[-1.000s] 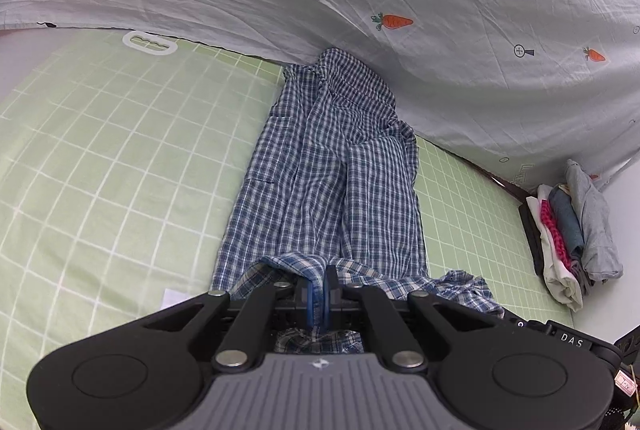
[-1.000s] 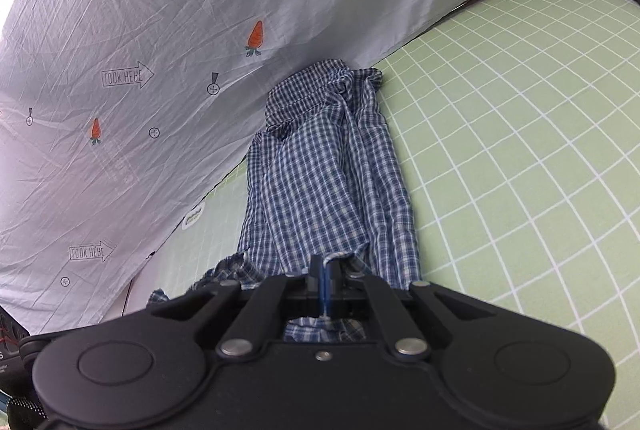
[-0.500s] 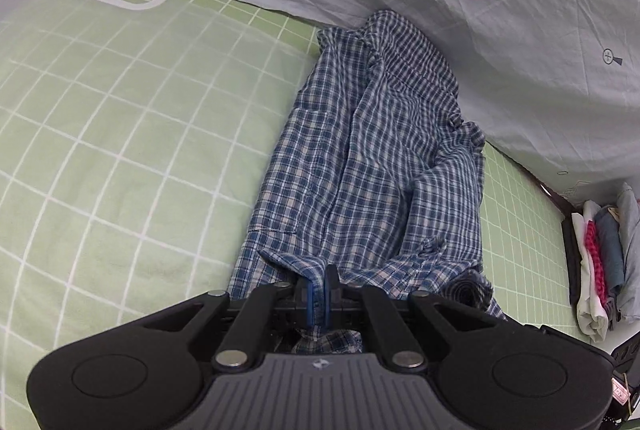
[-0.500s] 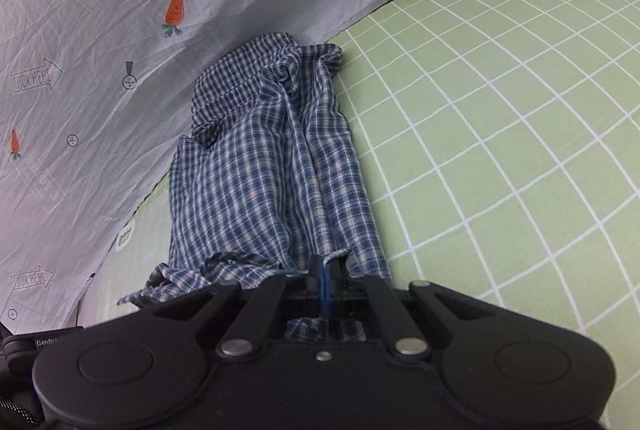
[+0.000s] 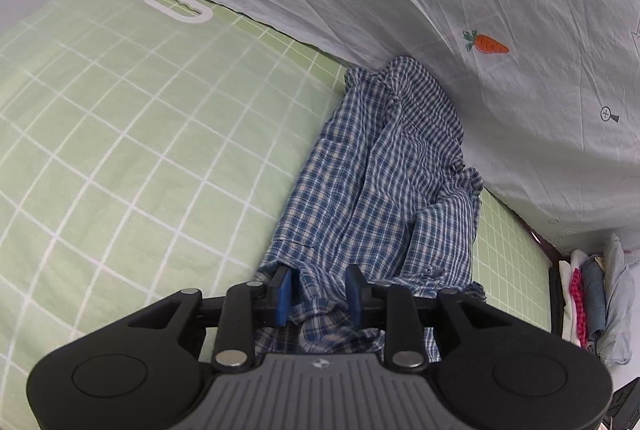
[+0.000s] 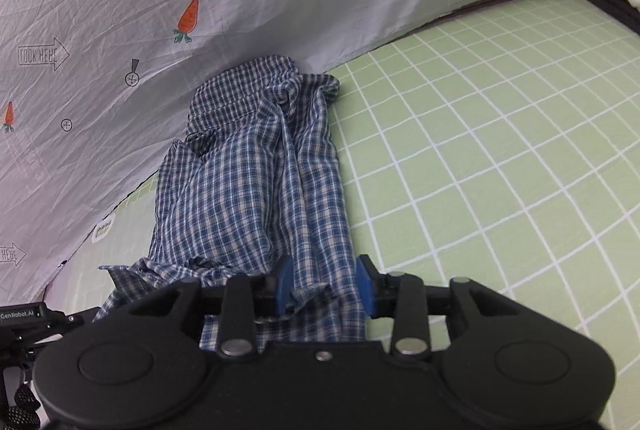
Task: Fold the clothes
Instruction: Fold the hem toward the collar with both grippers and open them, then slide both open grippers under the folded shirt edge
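Both jaws opening: left gripper [image 5: 319, 294] and right gripper [image 6: 325, 288] part narrowly, shirt [image 5: 372, 189] hem loose between pads, lower centre, on the green sheet [image 5: 120, 149].

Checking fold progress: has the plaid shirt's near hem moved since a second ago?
Yes. The plaid shirt hem was carried toward the carrot-print sheet; the garment looks shorter.

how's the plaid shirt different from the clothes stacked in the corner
The plaid shirt is a single garment, stretched long and rumpled on the green grid sheet; the stacked clothes are several pieces folded into a neat pile. The shirt is blue-and-white check all over, while the stack mixes white, pink, blue and grey. The shirt's near end lies between both grippers' opening jaws; nothing touches the stack. Both lie near the grey carrot-print cloth.
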A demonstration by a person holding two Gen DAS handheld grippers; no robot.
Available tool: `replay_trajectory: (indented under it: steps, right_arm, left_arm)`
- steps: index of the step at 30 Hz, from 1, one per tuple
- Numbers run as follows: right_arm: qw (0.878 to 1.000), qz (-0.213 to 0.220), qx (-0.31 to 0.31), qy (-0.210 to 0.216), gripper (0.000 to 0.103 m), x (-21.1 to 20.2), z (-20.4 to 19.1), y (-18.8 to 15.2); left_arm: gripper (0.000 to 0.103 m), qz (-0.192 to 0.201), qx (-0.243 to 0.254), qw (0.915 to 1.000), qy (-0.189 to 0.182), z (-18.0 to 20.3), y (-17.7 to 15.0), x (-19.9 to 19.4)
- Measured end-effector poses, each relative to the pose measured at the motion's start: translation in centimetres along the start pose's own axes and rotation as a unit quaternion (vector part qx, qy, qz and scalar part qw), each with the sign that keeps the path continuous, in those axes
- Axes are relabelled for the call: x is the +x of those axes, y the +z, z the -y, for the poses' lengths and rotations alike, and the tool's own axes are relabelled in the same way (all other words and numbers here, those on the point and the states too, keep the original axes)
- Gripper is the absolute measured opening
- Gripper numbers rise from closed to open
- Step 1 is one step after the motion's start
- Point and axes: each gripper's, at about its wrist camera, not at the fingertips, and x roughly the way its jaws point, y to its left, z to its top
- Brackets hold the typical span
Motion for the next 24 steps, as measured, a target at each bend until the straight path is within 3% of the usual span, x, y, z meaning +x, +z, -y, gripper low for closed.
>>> replay_trajectory:
  steps: [4, 6, 15, 20, 22, 23, 24]
  right_arm:
    - [1.0, 0.01, -0.003, -0.016, 0.038, -1.7, 0.7, -0.3]
    - [1.0, 0.005, 0.003, -0.013, 0.041, -2.0, 0.9, -0.7]
    - [0.998, -0.037, -0.039, 0.027, 0.054, 0.5, -1.1, -1.1]
    - [0.995, -0.049, -0.068, 0.056, 0.067, 3.7, -2.1, 0.8]
    - [0.994, -0.061, -0.069, 0.061, 0.067, 5.2, -2.2, 1.3]
    - [0.994, -0.064, -0.071, 0.06, 0.061, 5.7, -2.4, 1.4]
    - [0.994, -0.061, -0.073, 0.061, 0.047, 5.9, -2.5, 1.5]
  left_arm:
    - [0.044, 0.017, 0.013, 0.9996, 0.016, -0.2, -0.2, -1.5]
    - [0.054, 0.018, 0.02, 0.9995, 0.016, -0.3, -0.4, -1.8]
    - [0.066, -0.038, 0.062, 0.9967, 0.036, -0.2, -2.0, 0.4]
    - [0.068, 0.011, 0.022, 0.9989, 0.039, -1.5, -0.1, -0.5]
    - [0.068, 0.027, 0.005, 0.9985, 0.048, -2.4, 1.2, -0.9]
    - [0.068, 0.032, 0.001, 0.9981, 0.052, -2.7, 1.7, -1.1]
    - [0.069, 0.036, -0.001, 0.9977, 0.057, -3.0, 2.1, -1.2]
